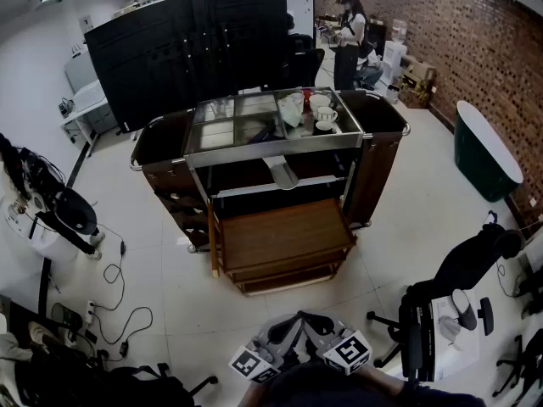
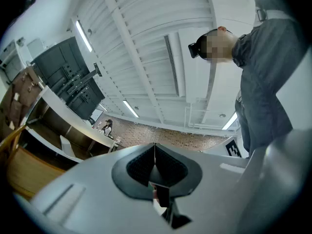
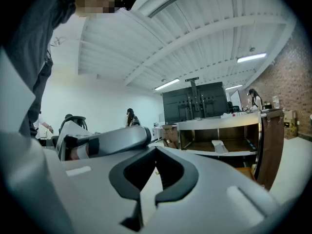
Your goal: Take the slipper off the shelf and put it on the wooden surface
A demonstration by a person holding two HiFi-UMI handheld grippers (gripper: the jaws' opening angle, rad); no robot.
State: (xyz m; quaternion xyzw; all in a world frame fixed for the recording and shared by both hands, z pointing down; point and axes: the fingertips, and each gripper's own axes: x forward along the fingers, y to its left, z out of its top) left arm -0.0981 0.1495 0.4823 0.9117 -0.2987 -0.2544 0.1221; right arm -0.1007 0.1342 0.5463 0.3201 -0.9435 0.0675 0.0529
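Observation:
A white slipper [image 1: 282,172] lies on the middle shelf of a dark service cart [image 1: 377,176]. It also shows in the right gripper view as a pale slipper [image 3: 218,146] on that shelf, and in the left gripper view as the slipper [image 2: 66,145]. Below and in front of the shelf is the wooden surface [image 1: 284,234]. Both grippers are held low, close to the person's body and well short of the cart. The left gripper [image 1: 287,325] [image 2: 155,145] is shut and empty, tilted up toward the ceiling. The right gripper [image 1: 316,320] [image 3: 156,149] is shut and empty, facing the cart.
The cart's glass top [image 1: 246,121] carries cups [image 1: 322,113] and small items. Office chairs [image 1: 462,265] stand at right and left, and cables [image 1: 119,312] trail on the floor at left. A person [image 1: 348,36] stands far behind the cart.

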